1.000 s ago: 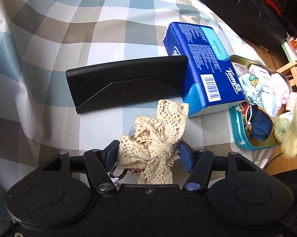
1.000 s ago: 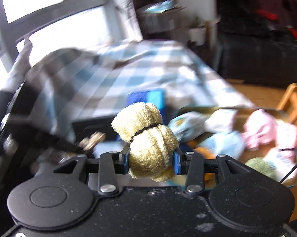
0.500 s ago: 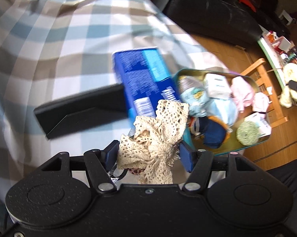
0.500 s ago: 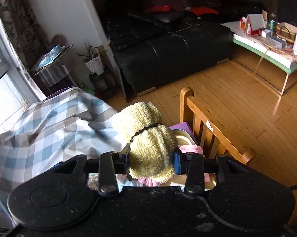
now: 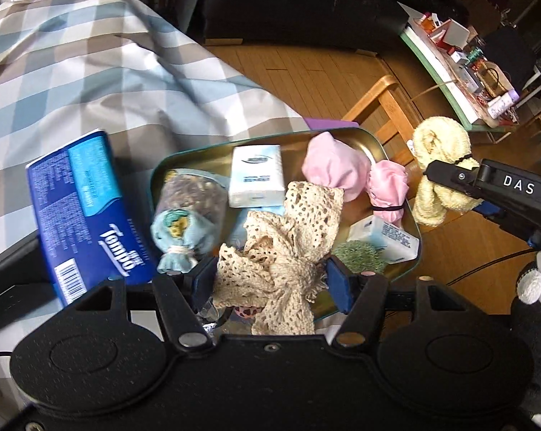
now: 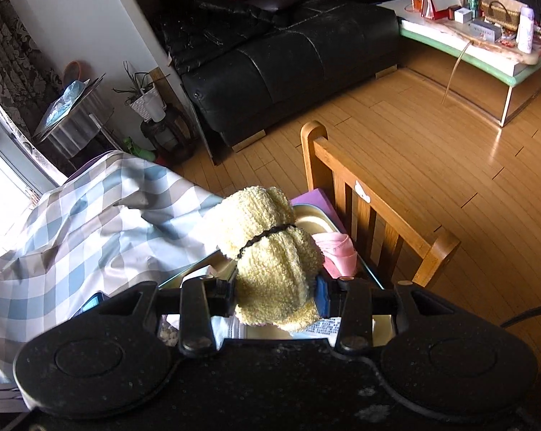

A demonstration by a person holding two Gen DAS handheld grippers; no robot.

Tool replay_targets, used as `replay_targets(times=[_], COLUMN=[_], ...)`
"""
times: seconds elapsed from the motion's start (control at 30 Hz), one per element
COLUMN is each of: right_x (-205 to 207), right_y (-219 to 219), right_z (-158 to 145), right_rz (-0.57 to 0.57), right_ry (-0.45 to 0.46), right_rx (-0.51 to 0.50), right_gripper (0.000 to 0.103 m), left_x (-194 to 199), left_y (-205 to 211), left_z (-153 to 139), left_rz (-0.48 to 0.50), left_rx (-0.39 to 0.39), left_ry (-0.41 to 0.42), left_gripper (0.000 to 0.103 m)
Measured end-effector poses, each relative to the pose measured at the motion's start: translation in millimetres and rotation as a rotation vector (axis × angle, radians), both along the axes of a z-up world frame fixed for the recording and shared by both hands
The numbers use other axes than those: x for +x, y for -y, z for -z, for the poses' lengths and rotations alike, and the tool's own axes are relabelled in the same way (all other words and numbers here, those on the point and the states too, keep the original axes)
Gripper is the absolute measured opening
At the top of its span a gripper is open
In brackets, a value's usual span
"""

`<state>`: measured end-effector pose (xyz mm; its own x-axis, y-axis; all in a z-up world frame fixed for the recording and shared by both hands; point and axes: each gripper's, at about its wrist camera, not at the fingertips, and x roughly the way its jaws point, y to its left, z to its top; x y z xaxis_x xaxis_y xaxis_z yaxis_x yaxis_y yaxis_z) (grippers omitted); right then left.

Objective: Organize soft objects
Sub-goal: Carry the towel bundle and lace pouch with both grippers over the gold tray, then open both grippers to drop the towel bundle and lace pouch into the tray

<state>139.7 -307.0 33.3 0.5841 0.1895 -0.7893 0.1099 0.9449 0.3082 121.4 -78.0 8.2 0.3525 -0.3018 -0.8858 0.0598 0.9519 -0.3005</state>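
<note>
My left gripper is shut on a beige lace bow and holds it over the near side of a teal-rimmed metal tray. The tray holds pink cloth bundles, a light blue bundle, white tissue packs and a green scrubber. My right gripper is shut on a rolled yellow fluffy towel tied with a black band. In the left wrist view the towel hangs just past the tray's right edge.
A blue Tempo tissue pack lies left of the tray on the checked tablecloth. A wooden chair stands right beside the tray. A black sofa and a cluttered low table stand beyond on the wood floor.
My left gripper has swung right with the lace bow, from the black case to over the tray. My right gripper has carried the yellow towel to the tray's right side.
</note>
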Motion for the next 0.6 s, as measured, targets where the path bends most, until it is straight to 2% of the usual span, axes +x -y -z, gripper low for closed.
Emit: replay_targets(times=[0.2, 0.3, 0.47, 0.6], right_x=[-1, -1, -1, 1], right_y=[5, 7, 3, -1], right_z=[1, 2, 3, 5], right_rz=[0.007, 0.018, 0.013, 0.006], right_ry=[-0.006, -0.015, -0.02, -0.029], right_rx=[-0.001, 0.006, -0.001, -0.01], right_gripper=[0.04, 0.04, 0.04, 0.04], left_x=[18, 22, 26, 26], left_y=[34, 41, 37, 28], left_z=[11, 13, 18, 25], left_rz=[0.055, 0.074, 0.049, 0.014], left_rx=[-0.009, -0.023, -0.02, 0.011], left_ry=[-0.019, -0.019, -0.032, -0.047], left_gripper=[0.06, 0.063, 0.064, 0.064])
